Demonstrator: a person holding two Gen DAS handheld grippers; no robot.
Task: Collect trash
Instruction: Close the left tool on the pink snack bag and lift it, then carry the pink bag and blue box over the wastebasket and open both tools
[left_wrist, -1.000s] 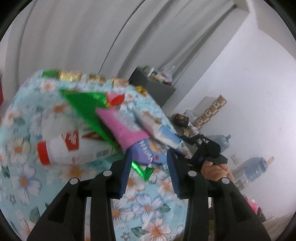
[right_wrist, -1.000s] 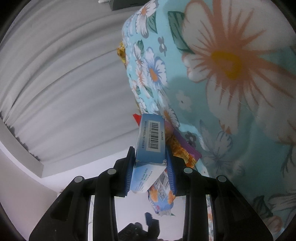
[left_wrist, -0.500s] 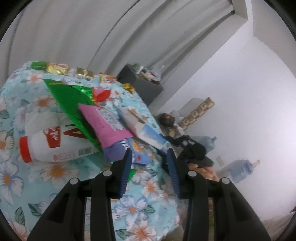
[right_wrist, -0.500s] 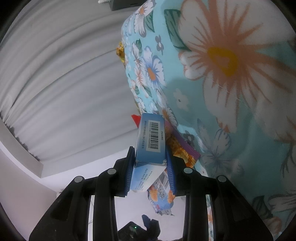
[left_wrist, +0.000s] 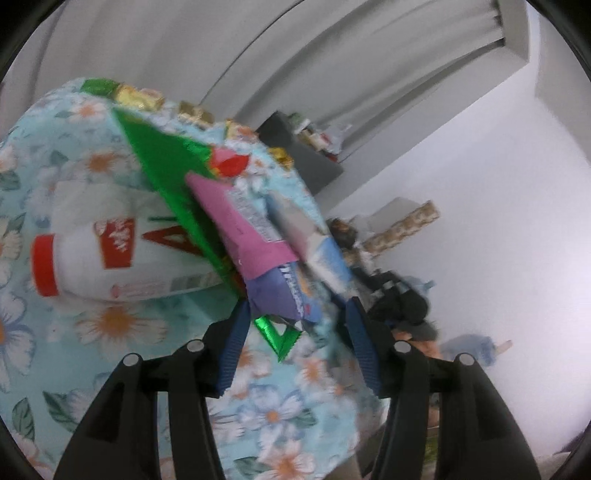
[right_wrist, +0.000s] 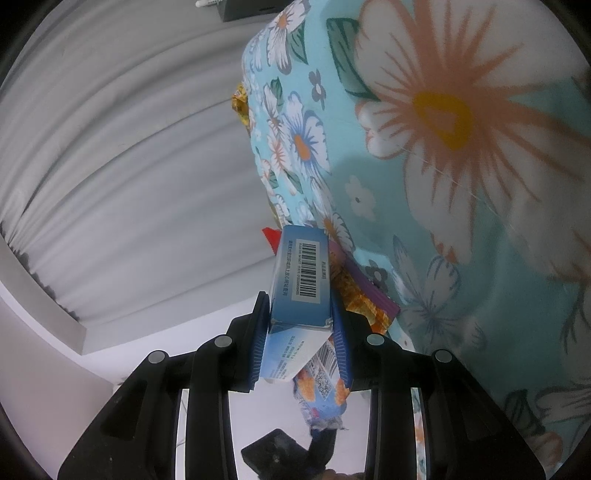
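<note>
A blue carton with a white barcode label sits clamped between the right gripper pads at the edge of a floral-clothed counter. The left gripper, jaws just widened and pressing nothing, hovers over a heap of green foil, pink and purple wrappers beside a toppled red-capped white bottle.

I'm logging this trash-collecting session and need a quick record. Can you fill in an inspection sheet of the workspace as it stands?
Surface: floral tablecloth, light blue.
Job's things: green foil wrapper, pink packet, purple packet, blue box, overlapping in a pile.
Clutter: white bottle with red cap lying down; gold wrappers at far edge.
Grippers: left gripper open, jaws just widened around the wrappers; right gripper shut on blue box.
Cables: nothing seen.
Surroundings: grey curtain, white wall.
</note>
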